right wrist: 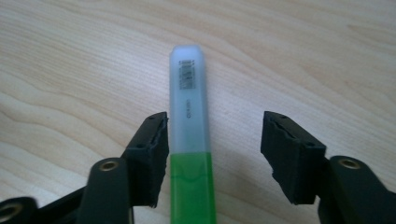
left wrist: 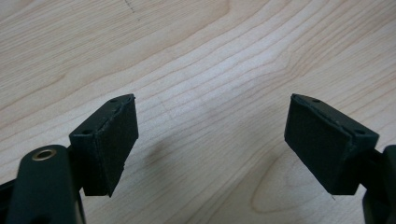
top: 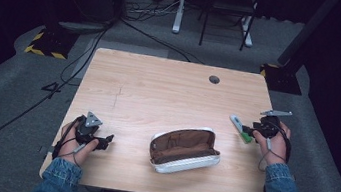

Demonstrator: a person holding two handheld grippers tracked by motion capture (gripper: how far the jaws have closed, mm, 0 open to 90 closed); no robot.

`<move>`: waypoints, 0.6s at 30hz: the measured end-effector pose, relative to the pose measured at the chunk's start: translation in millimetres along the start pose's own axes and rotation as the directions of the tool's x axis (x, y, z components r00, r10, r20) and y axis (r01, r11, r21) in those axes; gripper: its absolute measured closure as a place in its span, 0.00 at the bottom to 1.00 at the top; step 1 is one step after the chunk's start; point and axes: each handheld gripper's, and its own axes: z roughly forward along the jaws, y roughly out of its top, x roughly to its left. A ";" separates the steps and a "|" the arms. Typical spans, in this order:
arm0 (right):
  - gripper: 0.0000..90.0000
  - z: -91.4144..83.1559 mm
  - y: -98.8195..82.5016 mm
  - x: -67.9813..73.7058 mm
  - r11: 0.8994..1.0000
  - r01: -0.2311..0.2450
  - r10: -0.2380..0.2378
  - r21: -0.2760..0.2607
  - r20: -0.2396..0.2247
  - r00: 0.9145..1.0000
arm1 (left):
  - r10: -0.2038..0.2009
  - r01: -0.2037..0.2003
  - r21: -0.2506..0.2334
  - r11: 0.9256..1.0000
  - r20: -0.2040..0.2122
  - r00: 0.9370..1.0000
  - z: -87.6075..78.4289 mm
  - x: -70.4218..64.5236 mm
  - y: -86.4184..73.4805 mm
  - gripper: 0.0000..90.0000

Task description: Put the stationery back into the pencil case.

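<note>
your right gripper (right wrist: 212,158) sits low over the right side of the wooden table (top: 159,89), its jaws partly spread with the green highlighter (right wrist: 190,140) lying flat between them. the left pad looks to be against the pen's side, while the right pad stands clear of it, so nothing is pinched. the frosted cap points away from you, toward the table's middle. your left gripper (left wrist: 210,144) hovers near the table's front left, jaws spread wide over bare wood. the open pencil case (top: 184,149) lies between your hands, well apart from the highlighter.
</note>
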 end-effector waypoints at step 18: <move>0.63 18.1 1.4 11.4 0.994 0.044 -0.045 0.103 0.011 0.999 | -0.038 0.038 -0.002 0.999 0.035 0.999 6.7 6.3 -9.4 0.17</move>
